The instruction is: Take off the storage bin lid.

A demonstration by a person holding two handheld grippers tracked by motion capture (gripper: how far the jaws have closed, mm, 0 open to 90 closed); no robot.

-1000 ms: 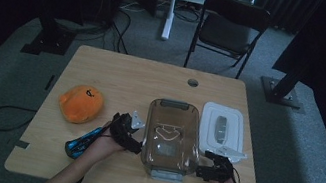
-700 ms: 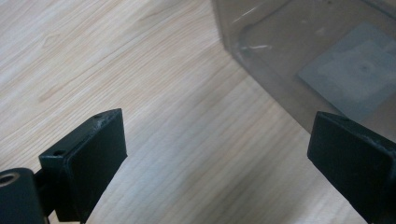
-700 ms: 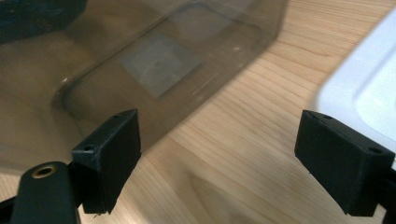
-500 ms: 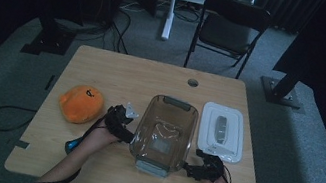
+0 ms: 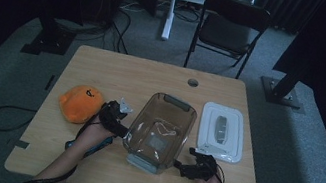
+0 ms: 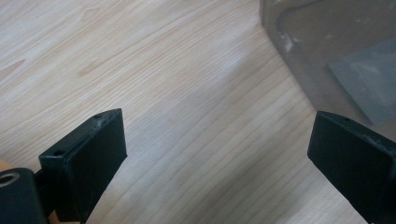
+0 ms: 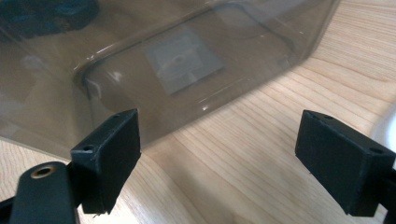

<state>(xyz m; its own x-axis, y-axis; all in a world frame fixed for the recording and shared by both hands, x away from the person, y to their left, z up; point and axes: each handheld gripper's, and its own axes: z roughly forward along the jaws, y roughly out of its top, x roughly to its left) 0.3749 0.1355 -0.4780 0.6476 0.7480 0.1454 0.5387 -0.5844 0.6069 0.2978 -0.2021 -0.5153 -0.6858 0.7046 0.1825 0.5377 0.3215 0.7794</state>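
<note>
**Both grippers wide open beside the clear box**

The clear box (image 5: 160,131) stands open near the middle of the table (image 5: 119,71), a little toward the near edge, and it sits turned at a slant. Its white lid (image 5: 221,131) lies just to the right of it, and an orange plush toy (image 5: 79,102) lies to the left.

The left gripper (image 5: 117,124) is at the left side of the box, close to its wall. In the left gripper view its jaws are spread wide with only bare wood between them, and a corner of the box shows at the upper right. The right gripper (image 5: 188,167) is at the near right corner of the box. In the right gripper view its jaws are also spread wide and hold nothing; the box wall (image 7: 187,60) rises just in front of them.

I think the step in hand is to take the box at its two sides. To do this well, each gripper should come over the rim so that one jaw goes inside and one outside, and then close gently. The wall is thin and smooth, so a grip too near a corner could slip. Both sides should move together, or the box may turn further.
</note>
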